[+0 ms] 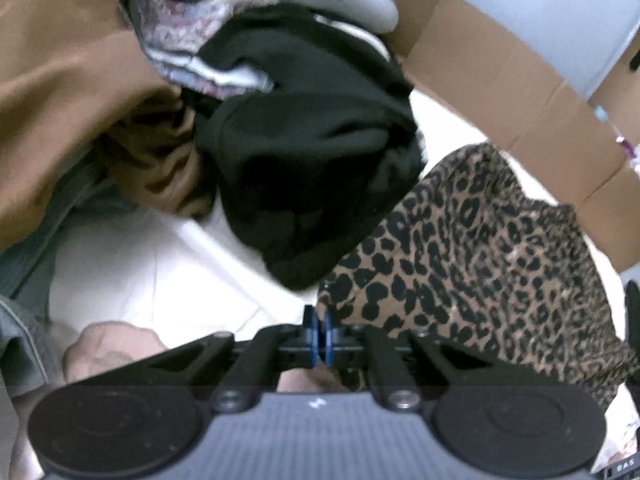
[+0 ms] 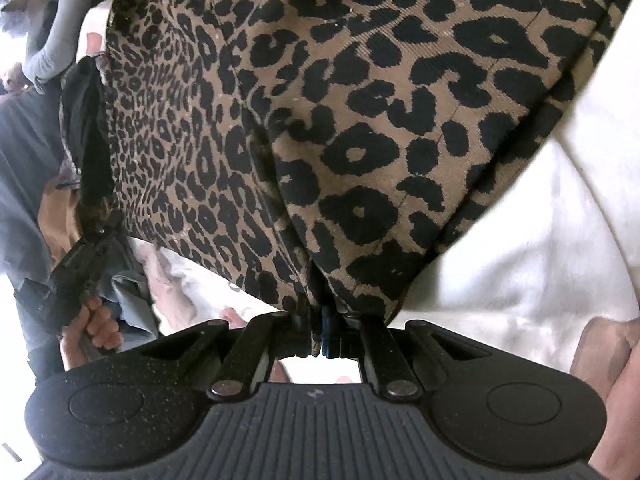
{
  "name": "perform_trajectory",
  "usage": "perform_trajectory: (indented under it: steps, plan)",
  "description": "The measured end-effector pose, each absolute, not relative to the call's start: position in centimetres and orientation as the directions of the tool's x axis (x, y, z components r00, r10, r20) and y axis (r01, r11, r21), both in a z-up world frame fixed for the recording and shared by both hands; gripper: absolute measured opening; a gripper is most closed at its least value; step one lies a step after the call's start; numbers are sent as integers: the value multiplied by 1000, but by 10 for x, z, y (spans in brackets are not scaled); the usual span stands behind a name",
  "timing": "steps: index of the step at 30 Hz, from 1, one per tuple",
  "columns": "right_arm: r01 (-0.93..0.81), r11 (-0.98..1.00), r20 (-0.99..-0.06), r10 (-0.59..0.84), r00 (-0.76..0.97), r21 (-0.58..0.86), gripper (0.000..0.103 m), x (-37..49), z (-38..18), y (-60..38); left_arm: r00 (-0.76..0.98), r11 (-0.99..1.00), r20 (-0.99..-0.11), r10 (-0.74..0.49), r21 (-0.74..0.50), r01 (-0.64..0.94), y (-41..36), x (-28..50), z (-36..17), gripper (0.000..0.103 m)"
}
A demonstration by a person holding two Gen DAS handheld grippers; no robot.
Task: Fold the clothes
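Both tongs, left (image 1: pixel 319 336) and right (image 2: pixel 316 334), pinch the leopard garment (image 2: pixel 320 120) edge.

left gripper (image 1: pixel 319 334): blue-tipped fingers (image 1: pixel 328 332) pressed together, no gap visible between them; the edge of the leopard-print garment (image 1: pixel 480 248) lies right against the tips, and it cannot be told from its own camera whether cloth is pinched. in the right wrist view this same tool (image 2: pixel 86 258) sits at the garment's left edge, gripped from below by a bare hand (image 2: pixel 90 330).

right gripper (image 2: pixel 316 332): jaws closed on the lower edge of the leopard-print garment, cloth bunched into the tips and rising directly above them. a bare forearm (image 2: pixel 608 364) shows to the right of the garment, below its edge.
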State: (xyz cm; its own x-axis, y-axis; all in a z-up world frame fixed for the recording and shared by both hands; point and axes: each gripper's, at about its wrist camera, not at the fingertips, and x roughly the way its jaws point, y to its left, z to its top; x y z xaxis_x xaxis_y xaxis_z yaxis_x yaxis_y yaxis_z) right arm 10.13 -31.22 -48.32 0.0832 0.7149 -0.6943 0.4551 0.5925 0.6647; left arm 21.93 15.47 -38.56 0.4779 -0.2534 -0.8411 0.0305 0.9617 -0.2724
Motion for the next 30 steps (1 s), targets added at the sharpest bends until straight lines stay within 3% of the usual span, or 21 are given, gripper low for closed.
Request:
perform_trajectory:
  steps: [6, 9, 13, 30]
  plan:
    - [440, 629, -707, 707, 18, 641, 4, 103, -484, -310, 428, 971, -876, -222, -239, 14, 156, 223, -411, 5]
    - [417, 647, -705, 709, -21, 639, 9, 105, -474, -312, 441, 981, -877, -189, -185, 54, 147, 225, -399, 12]
    - [370, 639, -691, 723, 10, 674, 31, 108, -449, -321, 482, 986, -860, -166, -143, 85, 140, 221, -380, 16]
    - [251, 660, -696, 595, 402, 708, 32, 152, -376, -412, 540, 952, -789, -293, -189, 240, 63, 245, -349, 19]
